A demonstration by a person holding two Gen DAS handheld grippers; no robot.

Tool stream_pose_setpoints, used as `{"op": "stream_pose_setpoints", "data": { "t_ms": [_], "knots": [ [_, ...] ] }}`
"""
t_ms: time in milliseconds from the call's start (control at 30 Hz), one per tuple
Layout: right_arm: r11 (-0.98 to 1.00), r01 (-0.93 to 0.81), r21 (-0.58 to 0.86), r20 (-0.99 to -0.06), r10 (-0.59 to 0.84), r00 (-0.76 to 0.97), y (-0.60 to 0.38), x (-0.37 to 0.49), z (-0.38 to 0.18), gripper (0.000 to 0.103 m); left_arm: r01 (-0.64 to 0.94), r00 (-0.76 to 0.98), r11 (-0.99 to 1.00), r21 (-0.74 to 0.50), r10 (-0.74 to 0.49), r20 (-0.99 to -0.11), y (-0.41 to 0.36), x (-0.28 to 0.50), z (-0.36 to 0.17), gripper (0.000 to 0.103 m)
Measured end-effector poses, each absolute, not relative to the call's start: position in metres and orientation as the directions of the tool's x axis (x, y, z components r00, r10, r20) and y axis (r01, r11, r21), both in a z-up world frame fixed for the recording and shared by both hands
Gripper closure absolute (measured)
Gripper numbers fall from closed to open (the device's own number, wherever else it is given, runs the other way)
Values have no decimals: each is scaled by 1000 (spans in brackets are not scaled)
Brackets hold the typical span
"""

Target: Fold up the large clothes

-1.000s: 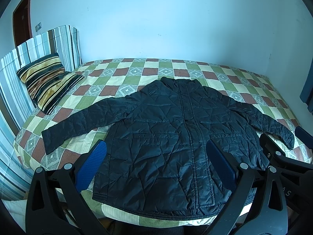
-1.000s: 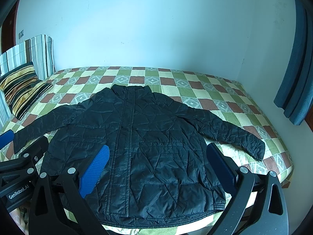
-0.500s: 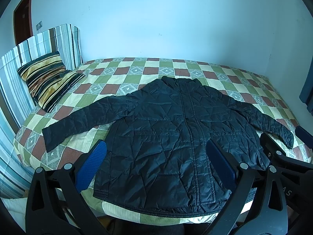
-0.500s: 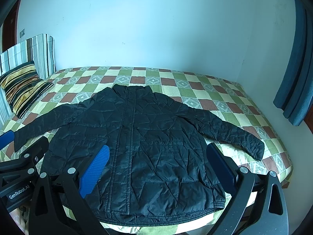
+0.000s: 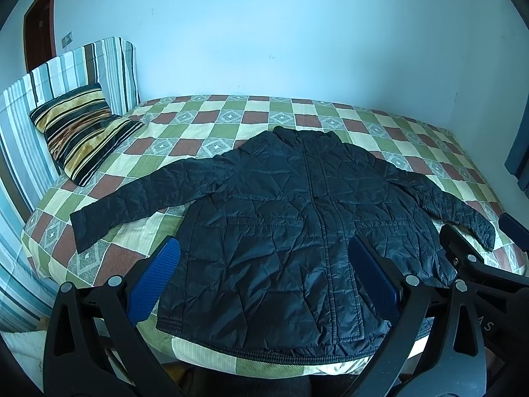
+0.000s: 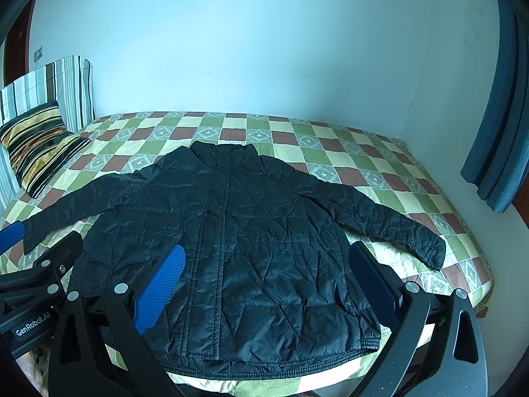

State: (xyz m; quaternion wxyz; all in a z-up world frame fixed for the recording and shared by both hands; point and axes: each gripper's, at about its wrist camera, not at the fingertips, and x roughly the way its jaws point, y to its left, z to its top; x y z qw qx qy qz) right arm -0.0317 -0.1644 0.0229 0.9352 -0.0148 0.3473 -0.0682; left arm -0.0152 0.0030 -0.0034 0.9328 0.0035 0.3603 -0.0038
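left claw [image 5: 264, 274] spread wide, right claw [image 6: 264, 274] likewise

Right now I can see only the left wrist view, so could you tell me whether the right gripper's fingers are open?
Observer: Yes, the right gripper is open and empty, with its fingers spread above the jacket's lower half.
Operator: Thank you. Is the hem corner that is behind my own finger on the bed?
Observer: Yes, the hem's right corner lies on the bed, just short of the near edge.
Operator: And what is beyond the bed on that side?
Observer: A blue curtain hangs there, apart from the bed.
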Motion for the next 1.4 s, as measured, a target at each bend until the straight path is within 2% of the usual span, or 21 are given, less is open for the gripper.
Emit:
{"op": "stream_pose_setpoints", "data": {
  "t_ms": [833, 1200, 1400],
  "knots": [
    [994, 95, -58, -655, -109, 747, -159, -31, 14, 5, 12, 734, 1000, 0, -9, -679, 3, -16, -11, 2],
    [993, 113, -18, -699, -94, 709, -178, -2, -16, 5, 25, 680, 1000, 13, -7, -733, -6, 19, -40, 2],
    [983, 182, 25, -716, -109, 689, -212, 21, -38, 5, 19, 628, 1000, -13, -22, -778, -2, 55, -68, 2]
  ]
}}
